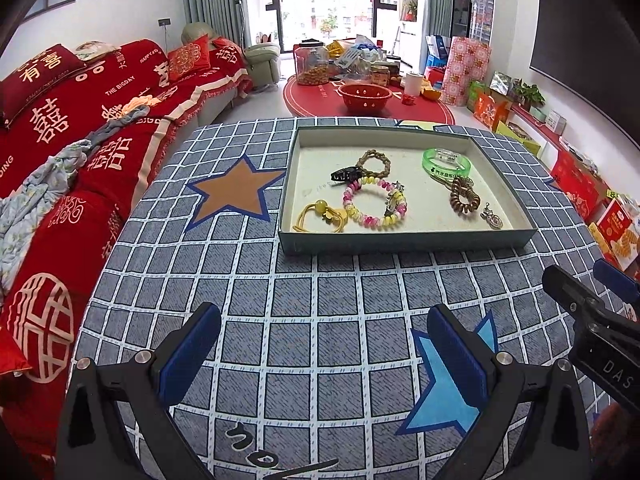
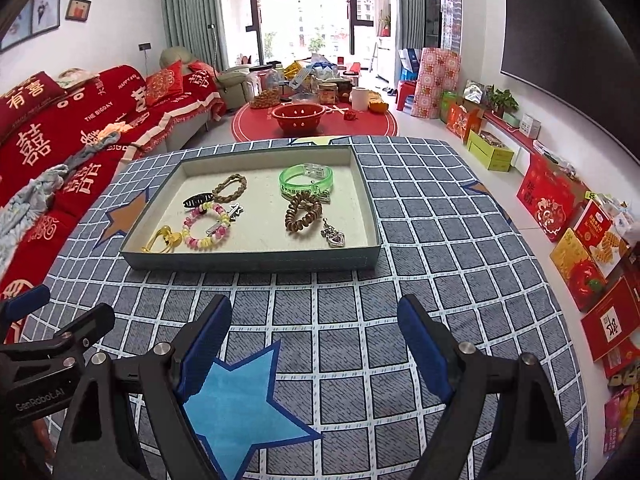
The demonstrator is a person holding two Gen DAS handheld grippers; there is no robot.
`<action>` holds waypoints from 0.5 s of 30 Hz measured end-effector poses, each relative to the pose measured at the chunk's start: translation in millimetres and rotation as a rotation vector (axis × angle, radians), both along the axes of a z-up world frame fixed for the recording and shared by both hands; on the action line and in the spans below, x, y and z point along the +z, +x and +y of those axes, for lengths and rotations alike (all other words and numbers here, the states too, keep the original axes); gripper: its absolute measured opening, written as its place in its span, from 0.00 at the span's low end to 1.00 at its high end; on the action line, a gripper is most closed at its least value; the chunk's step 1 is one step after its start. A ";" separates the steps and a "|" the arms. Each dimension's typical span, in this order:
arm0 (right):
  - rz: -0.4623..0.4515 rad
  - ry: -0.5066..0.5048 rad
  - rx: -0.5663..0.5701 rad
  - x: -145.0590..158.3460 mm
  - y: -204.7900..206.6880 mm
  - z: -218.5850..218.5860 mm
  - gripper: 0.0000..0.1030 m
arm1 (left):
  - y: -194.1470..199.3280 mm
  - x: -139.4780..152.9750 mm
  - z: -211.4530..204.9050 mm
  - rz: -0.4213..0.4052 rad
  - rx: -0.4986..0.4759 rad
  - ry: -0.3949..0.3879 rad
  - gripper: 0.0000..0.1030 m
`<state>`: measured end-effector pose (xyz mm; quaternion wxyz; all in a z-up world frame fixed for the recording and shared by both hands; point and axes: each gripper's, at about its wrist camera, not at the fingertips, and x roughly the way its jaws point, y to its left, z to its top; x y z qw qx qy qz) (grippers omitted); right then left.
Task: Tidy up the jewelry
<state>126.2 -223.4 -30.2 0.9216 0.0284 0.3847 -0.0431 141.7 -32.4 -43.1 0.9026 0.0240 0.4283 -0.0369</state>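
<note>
I hold both grippers low over the counter [image 1: 320, 280], which is covered in a blue-grey checked cloth with stars printed on it. My left gripper [image 1: 324, 340] has its jaws wide apart with nothing between them, only cloth below. My right gripper [image 2: 316, 336] is likewise spread wide and empty, hanging over a light-blue star [image 2: 240, 408] on the cloth. Each gripper shows at the edge of the other's view, so they sit side by side, near each other but not touching.

Ahead of both, the shallow tray [image 1: 400, 240] rests flat on the counter with all the jewelry lying inside it. On its left side lie a yellow hair tie [image 1: 316, 218] at the near corner, a pink-and-yellow beaded bracelet [image 1: 374, 204] just beside it with a small metal charm lying across its right side, a black claw clip [image 1: 346, 174] touching the bracelet's far edge, and a brown braided band [image 1: 376, 162] behind the clip. On the right side lie a green translucent bangle [image 2: 306, 180] (it has print on its band, too small for me to read), a brown spiral hair tie [image 2: 302, 212] just in front of it, and a silver heart pendant [image 2: 334, 236] nearest the front wall.

Beyond the counter are a red-covered sofa [image 1: 80, 128] and a round red rug [image 2: 316, 124] crowded with jars and a red bowl.
</note>
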 end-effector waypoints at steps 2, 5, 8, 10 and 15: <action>0.002 0.002 -0.002 -0.3 -0.1 0.1 0.84 | -0.7 -0.6 0.3 0.002 0.005 0.003 1.00; 0.004 0.003 -0.003 -1.1 -0.1 -0.6 0.84 | -0.9 -1.2 1.6 0.006 0.009 -0.001 1.00; 0.004 0.002 0.000 -1.3 0.0 -0.5 0.84 | -0.5 -2.0 2.5 0.011 0.013 -0.004 1.00; 0.004 0.003 -0.001 -1.7 -0.5 -0.8 0.84 | -0.7 -2.3 2.4 0.014 0.013 -0.004 1.00; 0.004 0.003 -0.002 -1.4 -0.7 0.1 0.84 | -1.0 -2.8 2.7 0.016 0.016 -0.005 1.00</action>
